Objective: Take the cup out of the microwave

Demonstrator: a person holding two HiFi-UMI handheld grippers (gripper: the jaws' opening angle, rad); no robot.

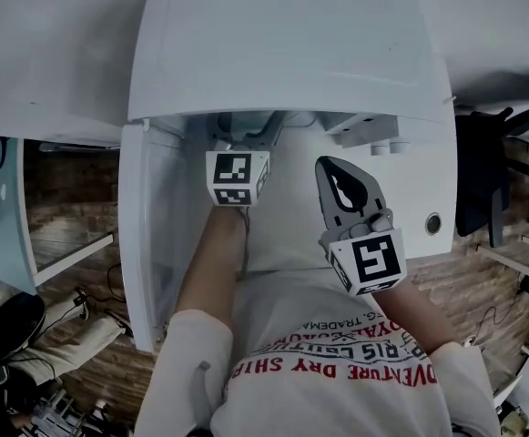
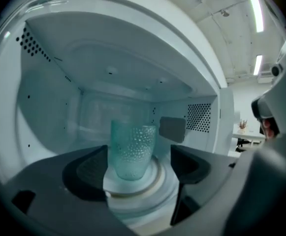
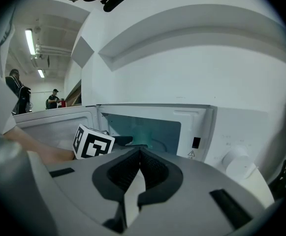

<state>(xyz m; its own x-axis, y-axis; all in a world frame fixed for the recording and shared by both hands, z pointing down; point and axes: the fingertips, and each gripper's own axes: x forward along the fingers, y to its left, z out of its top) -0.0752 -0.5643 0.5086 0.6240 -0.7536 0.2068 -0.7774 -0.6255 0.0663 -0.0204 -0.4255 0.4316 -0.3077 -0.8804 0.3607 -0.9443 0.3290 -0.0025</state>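
Note:
A pale green dimpled cup (image 2: 132,150) stands upright on the round turntable (image 2: 133,191) inside the white microwave (image 1: 282,53). My left gripper (image 2: 139,162) reaches into the cavity, open wide, its fingertips on either side of the cup's lower part with gaps to the pads. From the head view only its marker cube (image 1: 237,178) shows at the microwave mouth. My right gripper (image 1: 330,167) hangs outside, in front of the control panel, shut with nothing between its jaws (image 3: 140,154).
The microwave door (image 1: 146,235) is swung open to the left. Knobs (image 3: 236,157) sit on the panel at the right. A dark chair (image 1: 483,180) stands to the right, shelving and cables to the left on the wooden floor.

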